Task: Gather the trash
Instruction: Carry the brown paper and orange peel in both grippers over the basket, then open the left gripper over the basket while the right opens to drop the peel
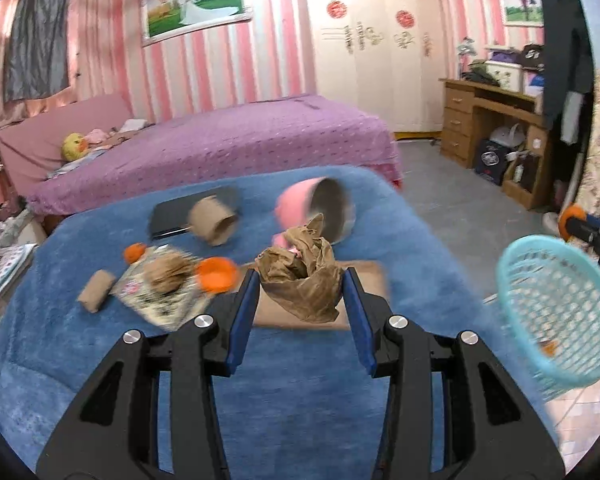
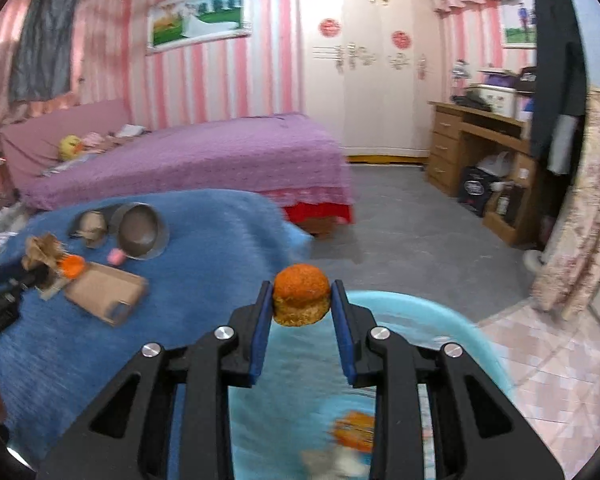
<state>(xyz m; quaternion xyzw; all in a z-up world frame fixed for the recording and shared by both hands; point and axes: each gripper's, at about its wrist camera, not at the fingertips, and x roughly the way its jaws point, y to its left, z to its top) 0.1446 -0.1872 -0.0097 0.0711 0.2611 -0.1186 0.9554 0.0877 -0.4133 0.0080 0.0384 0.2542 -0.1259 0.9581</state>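
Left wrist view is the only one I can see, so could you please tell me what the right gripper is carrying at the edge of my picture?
Observer: The right gripper has its fingers closed on a round lump, orange on top and brownish underneath.
Operator: Thank you. Is it over the basket?
Observer: It appears so; the light blue basket fills the view just under the fingers.
Operator: Is anything in it already?
Observer: Yes, an orange scrap and something pale beside it, too blurred to name.
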